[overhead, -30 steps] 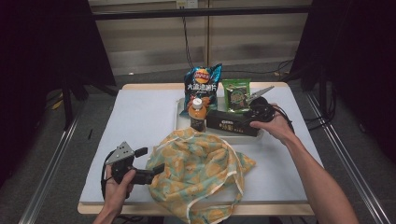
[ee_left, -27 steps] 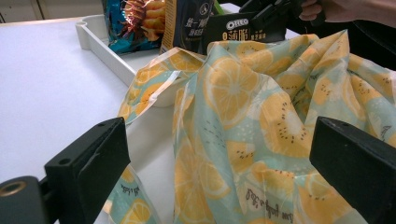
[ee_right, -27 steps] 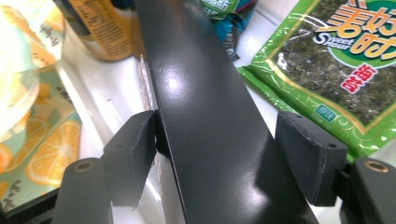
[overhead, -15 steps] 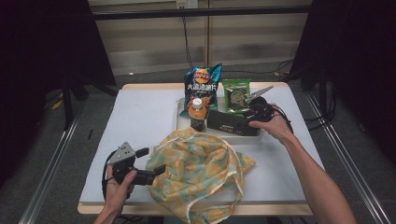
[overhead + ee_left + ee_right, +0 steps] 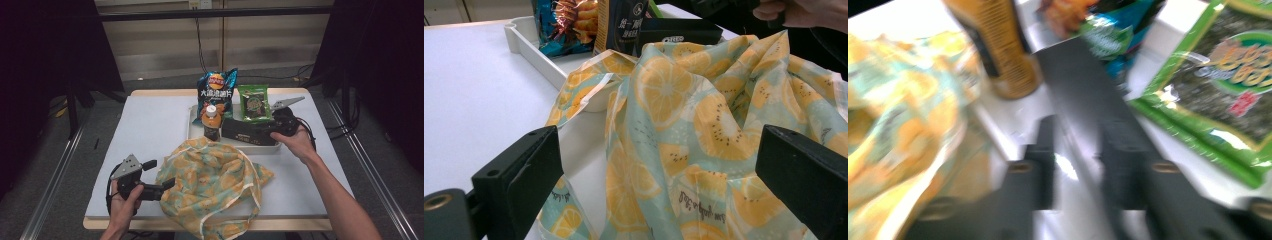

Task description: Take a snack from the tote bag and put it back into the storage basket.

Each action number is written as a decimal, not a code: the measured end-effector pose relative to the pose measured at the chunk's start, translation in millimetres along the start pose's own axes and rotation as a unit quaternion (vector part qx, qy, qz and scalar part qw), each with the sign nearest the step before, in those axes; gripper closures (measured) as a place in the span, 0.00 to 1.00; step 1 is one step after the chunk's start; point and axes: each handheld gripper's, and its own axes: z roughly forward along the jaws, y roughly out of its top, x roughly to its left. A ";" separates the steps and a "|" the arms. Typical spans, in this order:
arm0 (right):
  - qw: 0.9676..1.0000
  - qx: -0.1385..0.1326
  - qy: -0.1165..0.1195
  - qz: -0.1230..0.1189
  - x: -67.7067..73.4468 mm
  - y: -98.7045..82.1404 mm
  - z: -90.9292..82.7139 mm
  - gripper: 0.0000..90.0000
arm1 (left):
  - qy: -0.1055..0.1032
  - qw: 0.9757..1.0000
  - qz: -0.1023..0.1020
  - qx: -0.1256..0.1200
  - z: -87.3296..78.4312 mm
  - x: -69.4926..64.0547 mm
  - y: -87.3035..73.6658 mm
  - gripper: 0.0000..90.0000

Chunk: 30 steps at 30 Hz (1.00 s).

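Observation:
A fabric bag (image 5: 215, 180) printed with orange slices lies crumpled on the near half of the white table. My left gripper (image 5: 159, 174) sits at its left edge, open, with the cloth (image 5: 684, 125) loose between the wide jaws. Behind the bag, a white tray (image 5: 192, 120) holds a long black box (image 5: 250, 131), an orange-labelled bottle (image 5: 211, 122), a blue chips bag (image 5: 216, 90) and a green snack packet (image 5: 253, 102). My right gripper (image 5: 272, 131) is at the box's right end. Its jaws have just been closing and now stand on either side of the black box (image 5: 1083, 80), pressing it.
The tray's wall (image 5: 531, 45) rises just beyond the bag. In the right gripper view the bottle (image 5: 998, 45) stands left of the box and the green packet (image 5: 1228, 75) lies to its right. Black cables trail from both grippers.
The right hand has shifted slightly at the black box's right end. The left hand and the bag stay as they were.

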 end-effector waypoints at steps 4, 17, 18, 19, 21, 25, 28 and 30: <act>1.000 0.010 -0.005 0.005 5.1 -16.3 -4.1 1.00 | 0.000 1.000 0.004 0.000 -0.5 0.5 0.7 0.05; 0.998 0.019 -0.031 0.042 -7.2 -43.7 -10.1 1.00 | 0.010 1.000 0.004 -0.002 -3.8 0.3 0.7 0.05; 0.998 0.018 -0.033 0.046 -8.4 -44.0 -10.4 1.00 | 0.010 1.000 0.005 -0.002 -3.8 0.5 0.6 0.05; 0.998 0.019 -0.036 0.046 -9.6 -44.0 -10.4 1.00 | 0.008 1.000 0.006 -0.003 -3.7 1.0 0.4 0.05; 0.998 0.018 -0.042 0.049 -11.6 -44.2 -10.4 1.00 | 0.012 1.000 0.005 -0.001 -3.8 0.8 0.5 0.05; 0.998 0.018 -0.040 0.054 -13.9 -44.4 -9.8 1.00 | 0.007 1.000 0.005 -0.004 -3.8 1.4 -0.2 0.05; 0.998 0.018 -0.044 0.051 -12.9 -44.1 -8.1 1.00 | 0.009 1.000 0.003 -0.003 -4.2 1.6 -0.2 0.05; 0.997 0.016 -0.048 0.054 -13.8 -43.7 -7.9 1.00 | 0.008 1.000 0.003 -0.003 -4.3 1.6 -0.2 0.05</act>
